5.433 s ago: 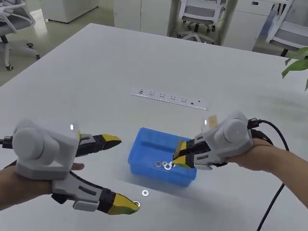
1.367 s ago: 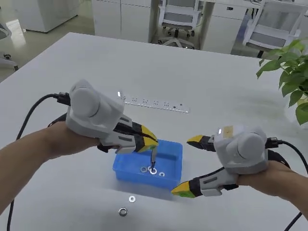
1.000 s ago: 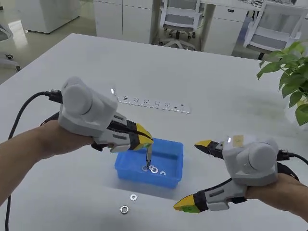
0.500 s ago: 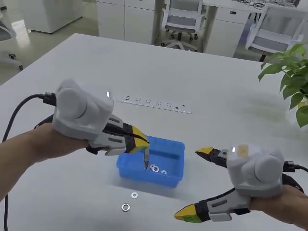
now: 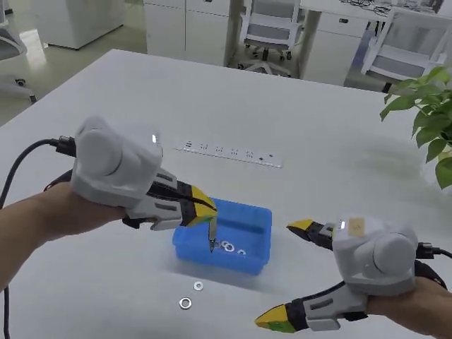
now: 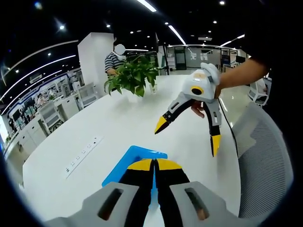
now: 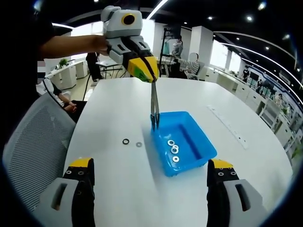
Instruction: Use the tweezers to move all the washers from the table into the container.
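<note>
The right claw (image 5: 277, 274) is hanging nearest the person, off to the right, its jaws spreading wide and gripping nothing. Two washers are lying loose on the surface (image 5: 106, 296): one (image 5: 185, 303) closest in, the other (image 5: 198, 286) just beyond it. Both are sitting near the front wall of the container (image 5: 258, 212) but apart from it.

Next out, the left claw (image 5: 203, 206) is pinching the tweezers (image 5: 211, 236) with its jaws pressed together. The tweezers are pointing almost straight down, their tips hovering over the container's near-left part. No washer is showing between the tips.

From those tips, the loose pair is lying back toward the person and slightly left, outside the container. The left claw is standing much nearer to them than the right, so I am judging that the next pick is calling for a short pull back over the front wall, then a drop to the surface.

Three washers (image 7: 174, 149) are resting inside the container, making five in all, with one container and one pair of tweezers.
</note>
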Tool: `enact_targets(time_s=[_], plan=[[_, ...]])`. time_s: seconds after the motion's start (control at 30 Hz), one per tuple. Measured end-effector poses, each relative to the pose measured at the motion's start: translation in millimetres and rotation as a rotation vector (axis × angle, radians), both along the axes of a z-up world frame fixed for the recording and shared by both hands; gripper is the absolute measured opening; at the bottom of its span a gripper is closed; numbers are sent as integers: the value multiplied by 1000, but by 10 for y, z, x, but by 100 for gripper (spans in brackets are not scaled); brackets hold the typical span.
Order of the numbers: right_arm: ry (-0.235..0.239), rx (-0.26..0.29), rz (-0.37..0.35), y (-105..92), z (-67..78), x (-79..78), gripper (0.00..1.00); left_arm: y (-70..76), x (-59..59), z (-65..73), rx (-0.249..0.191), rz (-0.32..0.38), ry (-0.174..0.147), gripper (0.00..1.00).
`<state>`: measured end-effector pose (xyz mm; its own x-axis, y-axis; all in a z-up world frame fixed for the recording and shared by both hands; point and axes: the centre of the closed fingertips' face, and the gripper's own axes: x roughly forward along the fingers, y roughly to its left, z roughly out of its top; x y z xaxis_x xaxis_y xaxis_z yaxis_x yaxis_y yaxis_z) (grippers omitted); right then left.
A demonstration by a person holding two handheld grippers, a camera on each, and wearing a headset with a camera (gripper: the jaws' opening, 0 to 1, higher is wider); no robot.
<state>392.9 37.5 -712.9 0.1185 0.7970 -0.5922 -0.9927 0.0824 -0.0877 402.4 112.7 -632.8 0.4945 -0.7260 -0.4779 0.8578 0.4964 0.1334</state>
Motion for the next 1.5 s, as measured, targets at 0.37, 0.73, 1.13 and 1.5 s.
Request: enact_targets(time_s=[0.37,0.73,1.13,1.5], plan=[[9,-9,10,4,-41,-27,100,48,-91,-49,10,5,13,5],[3,-7,12,5,-35,-22,100,52,-170,-273,40,-16,46,5],[8,-14,8,-22,-61,-33,100,89,-179,-478,47,-14,71,5],[10,-24,5,-56,-82,-35,100,74,-180,-553,35,-3,82,5]])
